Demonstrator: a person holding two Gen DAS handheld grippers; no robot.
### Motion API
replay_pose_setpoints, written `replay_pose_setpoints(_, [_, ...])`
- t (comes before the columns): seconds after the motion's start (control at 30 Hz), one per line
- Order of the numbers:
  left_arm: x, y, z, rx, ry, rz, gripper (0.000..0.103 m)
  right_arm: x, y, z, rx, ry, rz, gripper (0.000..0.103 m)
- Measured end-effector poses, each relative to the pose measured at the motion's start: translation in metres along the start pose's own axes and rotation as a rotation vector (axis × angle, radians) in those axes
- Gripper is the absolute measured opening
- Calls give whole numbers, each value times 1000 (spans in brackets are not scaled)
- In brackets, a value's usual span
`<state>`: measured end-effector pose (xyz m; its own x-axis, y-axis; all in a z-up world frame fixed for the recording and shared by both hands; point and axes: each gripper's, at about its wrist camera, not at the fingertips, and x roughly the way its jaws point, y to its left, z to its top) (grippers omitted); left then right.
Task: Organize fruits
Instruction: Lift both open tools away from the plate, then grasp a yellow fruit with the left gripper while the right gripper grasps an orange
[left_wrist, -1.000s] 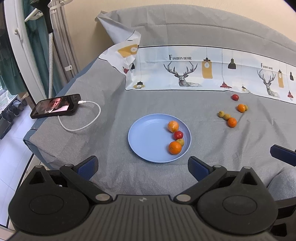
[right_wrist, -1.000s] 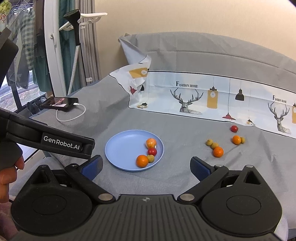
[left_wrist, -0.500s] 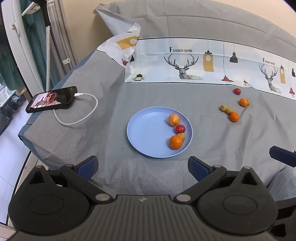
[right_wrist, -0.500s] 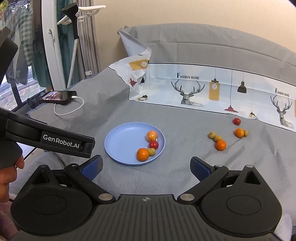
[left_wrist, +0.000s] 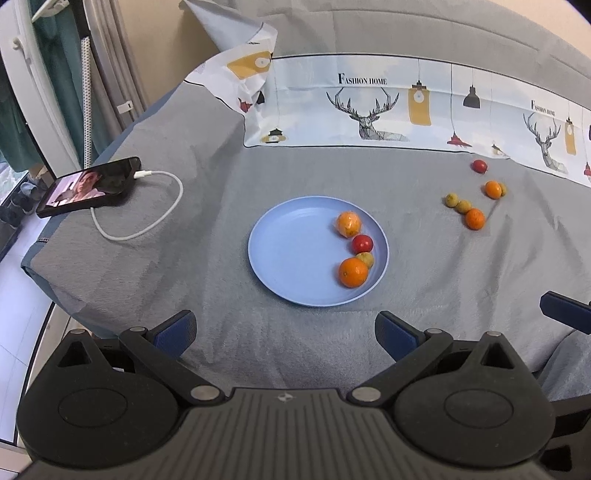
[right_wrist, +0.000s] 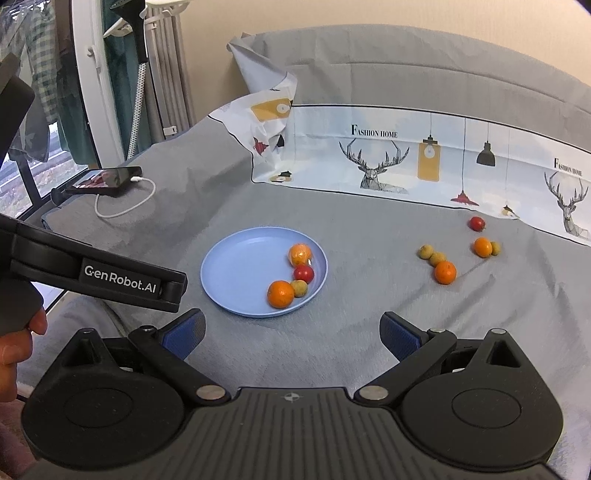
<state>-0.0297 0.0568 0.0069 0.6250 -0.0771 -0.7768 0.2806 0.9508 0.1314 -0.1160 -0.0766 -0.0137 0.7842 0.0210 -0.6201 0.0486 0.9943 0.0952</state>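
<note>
Holding both your grippers spread wide, gripping nothing: left gripper (left_wrist: 284, 332) and right gripper (right_wrist: 291, 332) hover over grey cloth (left_wrist: 221, 177) near round light-blue plastic plate (left_wrist: 288, 258); plate carries two oranges, red fruit, small yellow-green fruit; six loose small fruits (right_wrist: 445, 272) lie on cloth well right of plate

four fruits (left_wrist: 354, 251) on plate (left_wrist: 291, 254) | six fruits (left_wrist: 474, 199) right of it
</note>
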Motion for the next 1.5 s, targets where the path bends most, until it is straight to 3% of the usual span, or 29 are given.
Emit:
replay_pose_setpoints(0.33, [18, -11, 13, 17, 35, 9, 103, 21, -24, -2, 89, 34, -37, 100])
replay_pose_setpoints(0.67, [61, -50, 55, 62, 90, -3, 103, 56, -102, -10, 214, 20, -223, 100])
replay_pose_setpoints(0.9, [110, -88, 103, 57, 150, -41, 103, 122, -171, -6, 254, 32, -324, 100])
replay_pose_setpoints(1.2, [193, -157, 163, 152, 180, -58, 103, 221, -216, 5, 178, 30, -289, 98])
replay_pose_setpoints(1.3, [222, -180, 175, 181, 209, -73, 103, 244, -219, 8, 129, 10, -228, 84])
replay_pose_setpoints(1.37, [240, -195, 181, 194, 225, -93, 103, 256, -221, 7, 94, 28, -199, 48])
replay_pose_setpoints(1.4, [248, -203, 184, 202, 236, -101, 103, 260, -222, 5, 83, 47, -206, 47])
replay_pose_setpoints(1.43, [255, -209, 186, 206, 244, -104, 103, 259, -224, 3, 83, 23, -205, 37])
replay_pose_setpoints(1.5, [272, -223, 189, 209, 261, -116, 103, 254, -233, 2, 101, 12, -223, 37])
